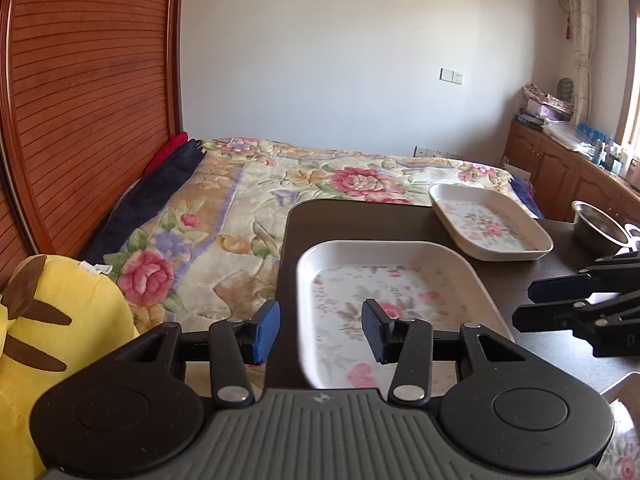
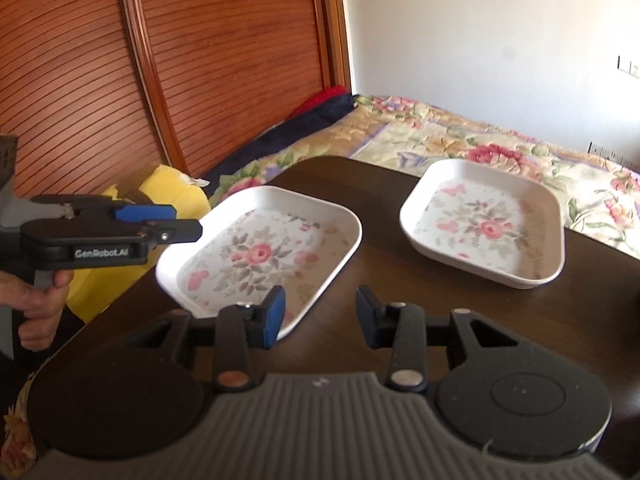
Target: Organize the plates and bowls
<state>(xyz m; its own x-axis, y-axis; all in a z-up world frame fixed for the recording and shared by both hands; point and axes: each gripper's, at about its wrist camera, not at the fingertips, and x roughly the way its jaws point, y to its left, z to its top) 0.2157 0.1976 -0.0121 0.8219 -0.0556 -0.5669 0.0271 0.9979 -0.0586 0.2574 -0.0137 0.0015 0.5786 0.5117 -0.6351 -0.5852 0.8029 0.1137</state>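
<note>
Two white rectangular plates with pink flower prints lie on a dark wooden table [image 1: 520,280]. The near plate [image 1: 392,304] [image 2: 260,256] sits at the table's left edge; the far plate [image 1: 490,222] [image 2: 484,224] is behind it to the right. My left gripper [image 1: 320,330] is open and straddles the near plate's left rim, one blue pad [image 1: 267,330] outside, the other over the plate. It shows at the left [image 2: 176,224] in the right wrist view. My right gripper [image 2: 318,316] is open above the table by the near plate's right corner.
A steel bowl [image 1: 598,228] stands at the table's right side. Another flowered dish edge [image 1: 624,440] shows at the bottom right. A bed with a flowered blanket [image 1: 248,208], a yellow plush toy [image 1: 60,332] and a slatted wooden headboard [image 1: 88,92] lie left of the table.
</note>
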